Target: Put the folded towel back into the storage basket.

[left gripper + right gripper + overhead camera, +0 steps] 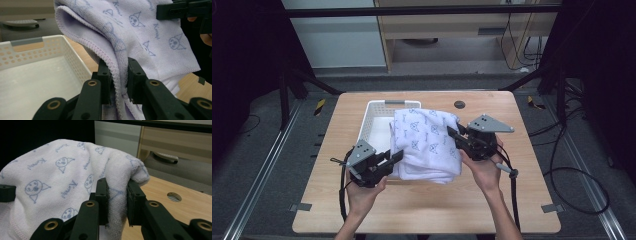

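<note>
A folded white towel (427, 145) printed with small blue cat faces hangs lifted between both grippers, over the near right part of a white perforated basket (377, 125). My left gripper (398, 156) is shut on the towel's lower left edge; in the left gripper view its jaws pinch the stitched hem (117, 75). My right gripper (453, 134) is shut on the towel's right side, and the right gripper view has thick folded terry (116, 192) squeezed between its jaws. The left gripper's jaw tip (6, 193) also appears at the far left of the right gripper view.
The basket's inside (30, 82) looks bare. The wooden table (422, 205) has a round cable hole (459, 105) behind the towel and metal brackets at its near corners. Cables trail on the floor at the right.
</note>
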The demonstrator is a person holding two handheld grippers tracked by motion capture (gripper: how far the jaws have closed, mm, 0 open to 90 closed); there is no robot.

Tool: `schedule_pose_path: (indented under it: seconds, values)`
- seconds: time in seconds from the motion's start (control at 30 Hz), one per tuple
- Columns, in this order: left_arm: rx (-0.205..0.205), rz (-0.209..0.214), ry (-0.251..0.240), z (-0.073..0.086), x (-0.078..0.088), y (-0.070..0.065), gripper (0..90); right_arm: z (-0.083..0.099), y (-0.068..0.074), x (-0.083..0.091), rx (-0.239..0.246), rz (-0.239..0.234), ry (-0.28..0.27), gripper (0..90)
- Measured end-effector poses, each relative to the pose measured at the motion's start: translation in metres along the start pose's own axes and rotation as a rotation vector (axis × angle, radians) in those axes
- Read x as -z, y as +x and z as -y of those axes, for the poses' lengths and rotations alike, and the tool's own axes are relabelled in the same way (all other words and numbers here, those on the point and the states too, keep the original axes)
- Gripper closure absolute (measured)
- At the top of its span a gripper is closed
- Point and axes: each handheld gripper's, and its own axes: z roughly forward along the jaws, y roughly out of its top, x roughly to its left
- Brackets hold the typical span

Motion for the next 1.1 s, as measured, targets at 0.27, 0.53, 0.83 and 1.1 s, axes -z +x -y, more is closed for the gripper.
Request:
schedule_pose_path:
  seconds: [0.27,0.53,0.83,1.1]
  values:
    - [0.01,-0.018,-0.022,-0.005,0.006,0.008,74.8,-0.012,0.006,-0.008,0.0,-0.009,-0.02,74.6]
    - [0.035,-0.046,-0.031,-0.006,0.008,0.023,74.8,-0.019,0.014,-0.022,0.01,0.003,-0.022,74.4]
    - [0.055,-0.069,-0.044,-0.008,0.013,0.036,74.8,-0.027,0.023,-0.037,0.015,0.002,-0.032,74.4]
    - [0.072,-0.1,-0.053,-0.008,0.018,0.048,74.9,-0.031,0.032,-0.051,0.02,0.003,-0.035,74.3]
